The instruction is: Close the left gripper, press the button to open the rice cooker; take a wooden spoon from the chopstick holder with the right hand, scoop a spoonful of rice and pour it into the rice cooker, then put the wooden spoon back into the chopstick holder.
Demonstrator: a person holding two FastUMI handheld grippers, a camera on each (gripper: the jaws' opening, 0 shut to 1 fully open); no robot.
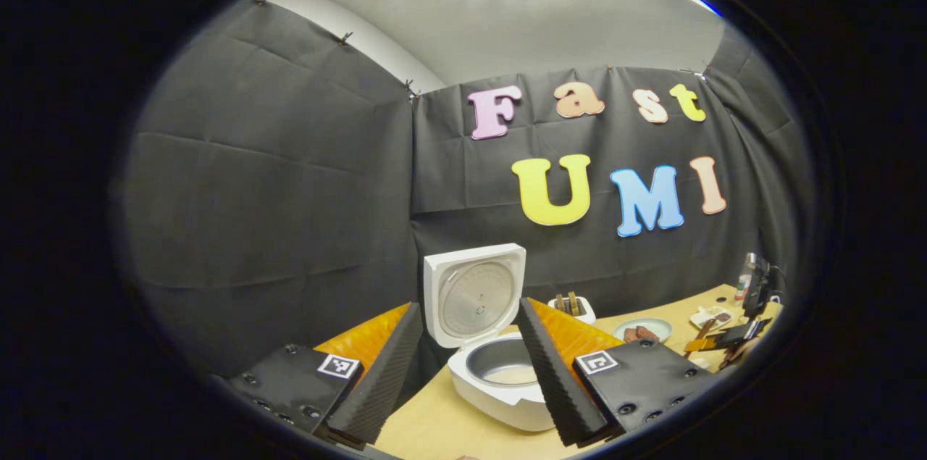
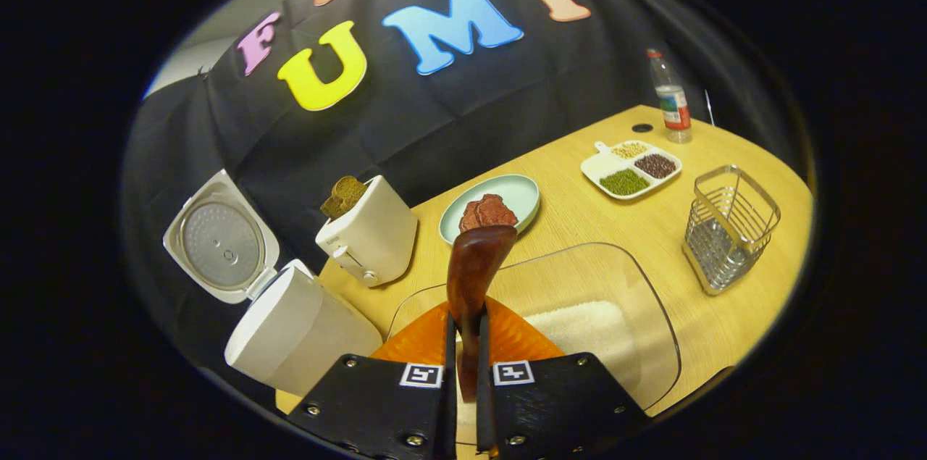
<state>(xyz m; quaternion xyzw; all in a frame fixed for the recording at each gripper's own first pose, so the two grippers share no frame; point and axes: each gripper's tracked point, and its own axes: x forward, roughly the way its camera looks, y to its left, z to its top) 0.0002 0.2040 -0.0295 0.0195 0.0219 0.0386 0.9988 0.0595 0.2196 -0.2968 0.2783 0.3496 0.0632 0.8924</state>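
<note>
Two grippers on my feeds: the left gripper (image 1: 469, 366) has its fingers spread wide, hanging in front of the rice cooker (image 1: 500, 373), lid flipped up. My right gripper (image 2: 464, 366) is clamped tight on the wooden spoon (image 2: 474, 279), above the clear rice container (image 2: 579, 315), the wire chopstick holder (image 2: 728, 228) off to the side.

left gripper (image 1: 463, 366): two black finger blocks with ribbed inner pads (image 1: 380, 380), backed by orange plastic, studded with dark screws, each marked with a square black-and-white tag. right gripper (image 2: 463, 380): the same black blocks, silver screws, tags and orange backing are shown.
</note>
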